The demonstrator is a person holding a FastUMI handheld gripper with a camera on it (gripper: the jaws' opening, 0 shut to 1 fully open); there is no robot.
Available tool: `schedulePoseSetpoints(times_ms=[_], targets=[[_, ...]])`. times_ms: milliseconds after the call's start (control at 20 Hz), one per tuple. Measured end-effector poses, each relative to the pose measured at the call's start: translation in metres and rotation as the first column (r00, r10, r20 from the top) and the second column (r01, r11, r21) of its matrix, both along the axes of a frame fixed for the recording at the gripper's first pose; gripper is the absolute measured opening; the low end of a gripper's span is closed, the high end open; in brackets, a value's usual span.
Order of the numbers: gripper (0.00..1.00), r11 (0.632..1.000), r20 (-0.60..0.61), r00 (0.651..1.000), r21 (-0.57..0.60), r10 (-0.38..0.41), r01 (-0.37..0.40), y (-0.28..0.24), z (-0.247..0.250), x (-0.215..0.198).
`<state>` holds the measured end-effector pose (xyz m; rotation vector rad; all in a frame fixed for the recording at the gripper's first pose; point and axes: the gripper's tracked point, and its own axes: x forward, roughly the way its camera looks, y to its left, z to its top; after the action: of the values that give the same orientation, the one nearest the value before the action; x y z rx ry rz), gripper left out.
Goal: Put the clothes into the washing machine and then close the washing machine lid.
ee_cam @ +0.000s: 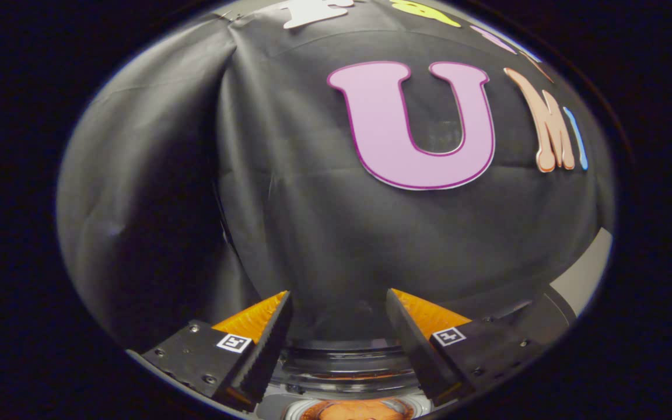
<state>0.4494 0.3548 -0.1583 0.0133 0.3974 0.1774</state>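
Jaws are held open and empty above the washing machine [345, 364] at bottom centre, so progress cannot be judged.

Gripper [339, 344]: one unit, hand-held. Fingers [266, 350] stood spread well apart, toothed inner faces turned toward each other, nothing pressed between them. Each finger carried a small square marker on its upper block.

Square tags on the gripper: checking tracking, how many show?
2: one tag on one finger's block, the other tag on the opposite block. The open gripper holds nothing.
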Motion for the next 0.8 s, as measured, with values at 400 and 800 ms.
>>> schedulePoseSetpoints(times_ms=[400,800], targets=[[0.96,0.997,0.038,0.999,-0.072,-0.029,0.031,-0.009,-0.012,0.008],[0.97,0.995,0.069,0.997,-0.088,-0.029,0.035,-0.016,-0.008,0.008]])
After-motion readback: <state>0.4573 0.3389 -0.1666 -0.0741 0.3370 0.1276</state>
